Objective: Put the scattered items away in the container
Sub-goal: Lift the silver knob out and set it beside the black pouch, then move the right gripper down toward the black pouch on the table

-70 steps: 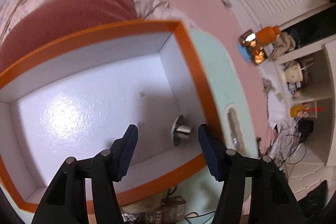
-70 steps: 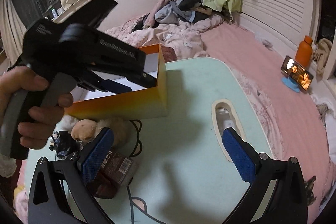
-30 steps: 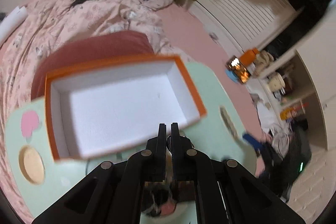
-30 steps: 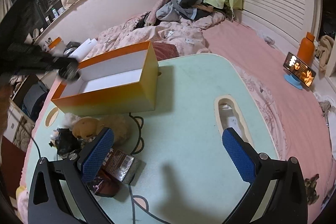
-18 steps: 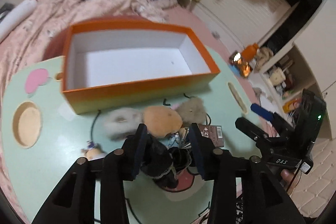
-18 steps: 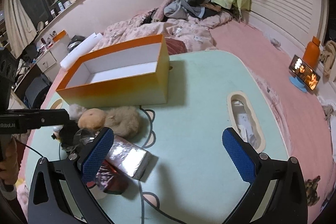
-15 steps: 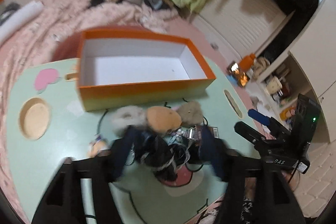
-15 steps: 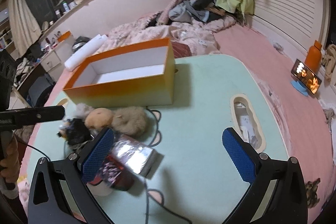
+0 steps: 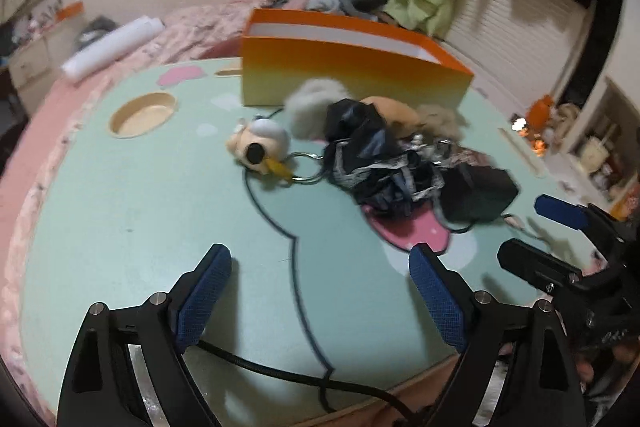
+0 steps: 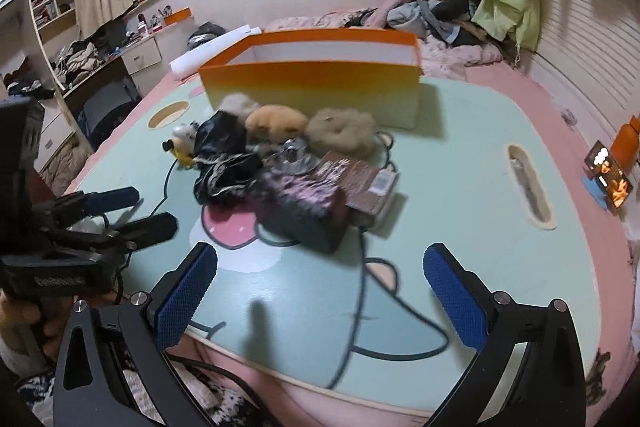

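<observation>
Both tools gaping, empty: left tool (image 9: 320,283) just widened, right tool (image 10: 320,283) too. Drop left over crumpled black fabric bundle (image 9: 372,155) ahead, pinch mid-bulk, lift clear to orange cardboard box (image 9: 340,67) beyond.

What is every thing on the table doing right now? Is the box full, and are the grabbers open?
Box: upright on the table, open at the top; inside mostly hidden.
Fluffy toys: lying beside the box, not in it.
Black cloth: crumpled on the table.
Duck keychain: lying on the table.
Left gripper: open, empty.
Right gripper: open, empty.
</observation>
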Motion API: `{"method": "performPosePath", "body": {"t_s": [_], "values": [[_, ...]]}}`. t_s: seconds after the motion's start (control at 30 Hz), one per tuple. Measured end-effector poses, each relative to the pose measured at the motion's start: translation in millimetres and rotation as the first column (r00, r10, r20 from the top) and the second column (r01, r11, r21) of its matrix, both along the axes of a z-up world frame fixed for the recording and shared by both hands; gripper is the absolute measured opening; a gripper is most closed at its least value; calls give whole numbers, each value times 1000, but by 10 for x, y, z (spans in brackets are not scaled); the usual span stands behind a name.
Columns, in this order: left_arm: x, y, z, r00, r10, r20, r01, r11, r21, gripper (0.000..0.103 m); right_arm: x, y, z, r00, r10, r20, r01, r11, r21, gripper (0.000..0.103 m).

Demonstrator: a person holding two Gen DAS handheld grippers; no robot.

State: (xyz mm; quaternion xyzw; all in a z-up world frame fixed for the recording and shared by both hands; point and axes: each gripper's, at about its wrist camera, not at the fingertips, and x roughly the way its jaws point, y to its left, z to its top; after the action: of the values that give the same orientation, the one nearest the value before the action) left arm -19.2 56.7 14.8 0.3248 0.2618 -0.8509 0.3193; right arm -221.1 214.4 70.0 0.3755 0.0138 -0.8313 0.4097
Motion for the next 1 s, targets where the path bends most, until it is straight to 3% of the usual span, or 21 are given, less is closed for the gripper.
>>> {"method": "performPosePath", "body": {"t_s": [0.07,0.13,0.2,1.0], "values": [[-21,8,-26,999,9,43,-8,1000,-24,100,11,-86,-57,1000,1,13,-1,1000,20,103],[-88,37,-75,991,30,127,-19,996,-87,103,15,-170,-141,1000,-4,26,2,997,71,103],[-86,52,-79,995,8,95,3,994,-105,103,41,-249,-165,999,-25,-25,28,990,141,103],[-61,66,-119,997,-6,83,17,992,-125,103,69,-244,-168,999,-16,-51,21,994,107,103]]}}
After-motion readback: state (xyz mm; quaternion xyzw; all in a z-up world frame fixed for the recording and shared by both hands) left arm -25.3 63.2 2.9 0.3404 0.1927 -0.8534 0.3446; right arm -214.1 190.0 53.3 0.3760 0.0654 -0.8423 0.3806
